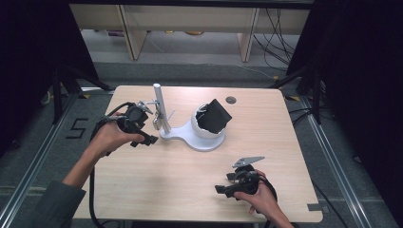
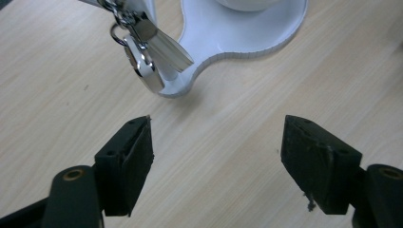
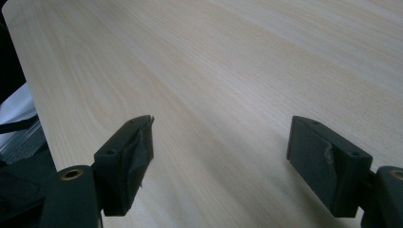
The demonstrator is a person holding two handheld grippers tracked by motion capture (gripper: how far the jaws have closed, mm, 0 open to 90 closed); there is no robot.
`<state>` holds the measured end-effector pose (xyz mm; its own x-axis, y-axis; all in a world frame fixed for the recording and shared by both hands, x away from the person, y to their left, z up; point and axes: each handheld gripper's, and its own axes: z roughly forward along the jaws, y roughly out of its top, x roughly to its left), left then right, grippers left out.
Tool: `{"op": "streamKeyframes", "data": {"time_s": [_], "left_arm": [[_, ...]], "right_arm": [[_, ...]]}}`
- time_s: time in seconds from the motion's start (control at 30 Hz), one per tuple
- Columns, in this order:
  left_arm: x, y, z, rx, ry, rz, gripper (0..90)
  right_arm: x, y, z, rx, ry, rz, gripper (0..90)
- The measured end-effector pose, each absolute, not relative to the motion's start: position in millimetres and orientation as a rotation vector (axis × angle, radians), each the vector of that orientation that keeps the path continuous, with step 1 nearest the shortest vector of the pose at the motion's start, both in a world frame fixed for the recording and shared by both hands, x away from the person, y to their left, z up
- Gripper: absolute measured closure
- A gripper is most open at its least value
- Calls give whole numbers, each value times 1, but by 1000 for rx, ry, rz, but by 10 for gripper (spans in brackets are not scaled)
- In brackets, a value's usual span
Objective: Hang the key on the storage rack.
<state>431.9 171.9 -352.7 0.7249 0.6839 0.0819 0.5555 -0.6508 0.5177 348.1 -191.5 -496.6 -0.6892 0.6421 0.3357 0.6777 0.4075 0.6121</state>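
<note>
— While the left gripper [image 2: 217, 159] is held low over the table [image 1: 157, 190], how are its fingers [image 2: 135, 156] seen?

— They are set wide apart, and nothing is caught between them; bare wood is seen in the gap. The same is seen of the right gripper [image 3: 221, 161]: its pads [image 3: 323, 164] are spread, and only plain tabletop lies between them.

— What is found just beyond the left fingers?

— A bunch of keys [image 2: 149, 52] is seen hanging just ahead of them and a little toward the left finger, apart from both pads. A shiny rounded metal piece and a flat ribbed silver tag are hung on rings there, close against the post [image 1: 160, 107] of the white stand [image 2: 247, 40]. No contact with the gripper is shown.

— And farther out?

— In the high view, the left gripper [image 1: 142, 130] is held in the left hand [image 1: 111, 137], just left of the stand's base. A white bowl-like cup [image 1: 202, 129] is carried on the round end of the stand, and a black pouch [image 1: 215, 116] is set tilted in it. The right gripper [image 1: 228, 187] is kept well apart, near the front right of the table, in the right hand [image 1: 259, 194].
</note>
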Motion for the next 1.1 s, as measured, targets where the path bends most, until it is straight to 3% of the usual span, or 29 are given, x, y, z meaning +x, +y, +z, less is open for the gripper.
{"op": "streamKeyframes", "data": {"time_s": [0.5,1.1], "left_arm": [[399,167,-386,2385,865,311,223],[366,177,-420,2326,846,341,216]], "right_arm": [[351,-187,-496,-1187,-2601,-1157,249],[351,-190,-497,-1179,-2602,-1183,249]]}}
